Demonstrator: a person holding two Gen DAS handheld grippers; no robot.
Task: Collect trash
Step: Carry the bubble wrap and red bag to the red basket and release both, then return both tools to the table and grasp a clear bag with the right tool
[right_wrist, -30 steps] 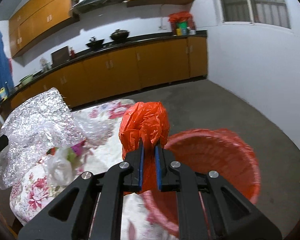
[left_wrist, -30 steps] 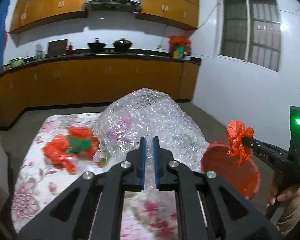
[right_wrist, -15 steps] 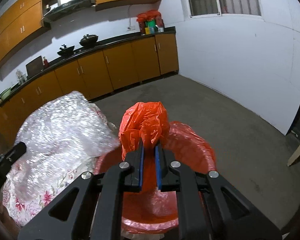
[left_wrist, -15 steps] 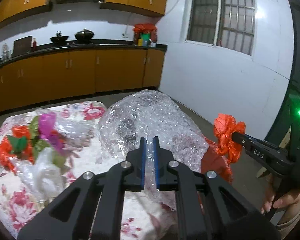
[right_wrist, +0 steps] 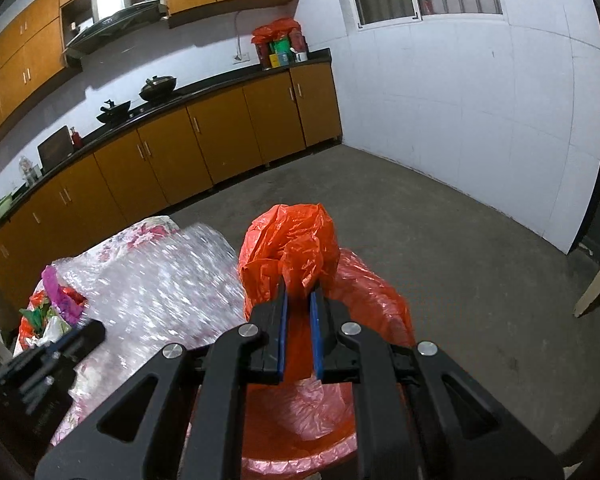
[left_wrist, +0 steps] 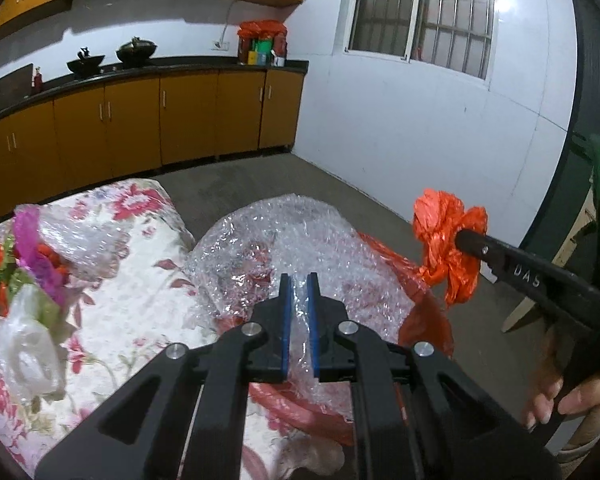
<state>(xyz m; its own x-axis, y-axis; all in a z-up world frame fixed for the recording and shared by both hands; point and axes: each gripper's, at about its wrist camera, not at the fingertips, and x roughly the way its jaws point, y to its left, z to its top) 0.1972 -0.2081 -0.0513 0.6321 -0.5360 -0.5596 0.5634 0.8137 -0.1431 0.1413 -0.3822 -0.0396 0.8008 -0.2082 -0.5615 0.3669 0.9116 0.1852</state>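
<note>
Left gripper (left_wrist: 299,286): pinching bubble wrap (left_wrist: 300,240); release squarely over the red bin (left_wrist: 428,304).
Right gripper (right_wrist: 300,300): pinching the orange bag (right_wrist: 292,248), at three o'clock.

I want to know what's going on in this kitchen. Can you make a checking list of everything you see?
Surface: table with flowered cloth.
Job's things: bubble wrap hangs over the red-lined bin; orange plastic bag above the bin.
Clutter: pile of coloured and clear wrappers on the table.
Grippers: left tongs shut on the bubble wrap; right tongs shut on the orange plastic bag.
Cables: one wire on the wall above a socket.
Surroundings: wooden cabinets, pots on the counter, barred window, bare floor.
</note>
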